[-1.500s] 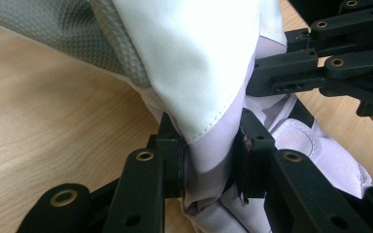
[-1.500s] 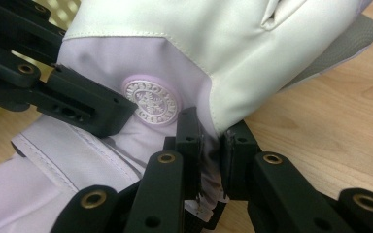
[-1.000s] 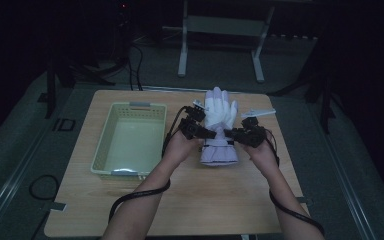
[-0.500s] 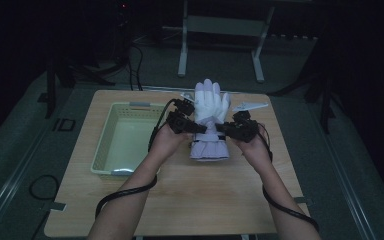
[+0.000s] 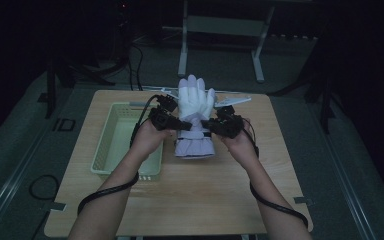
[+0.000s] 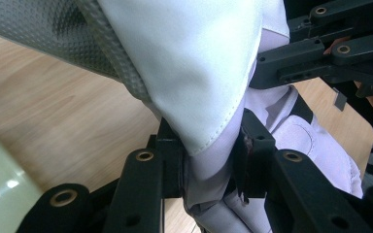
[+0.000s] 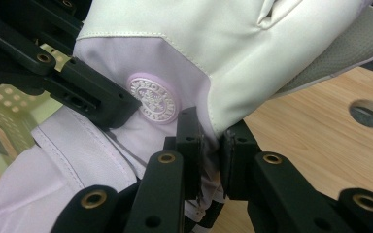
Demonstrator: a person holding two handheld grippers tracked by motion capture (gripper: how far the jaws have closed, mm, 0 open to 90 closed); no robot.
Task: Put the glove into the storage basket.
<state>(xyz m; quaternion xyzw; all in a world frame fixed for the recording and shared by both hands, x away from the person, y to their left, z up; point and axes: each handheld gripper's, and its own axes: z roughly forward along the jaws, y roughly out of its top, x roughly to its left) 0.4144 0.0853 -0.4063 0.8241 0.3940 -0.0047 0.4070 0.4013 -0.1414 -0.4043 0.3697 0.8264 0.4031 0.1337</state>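
Left gripper [image 6: 209, 170] pinching glove [image 6: 194, 73] wrist, pads buried in fabric

Right gripper [image 7: 212, 155] sat at 6 o'clock, its two black jaws clamped on a bunched fold at the wrist of the white and lilac glove [image 7: 199, 43], which ran from 12 down to 8 o'clock. A round embossed lilac badge [image 7: 153, 98] lay on the glove just at 10 o'clock of the jaws, with the left gripper [image 7: 102, 104] pinching the glove beside it, reaching in from 10 o'clock. Wooden table [image 7: 315, 141] with a round hole [image 7: 369, 112] showed at 3 o'clock, a pale green basket [image 7: 7, 104] at 9 o'clock.
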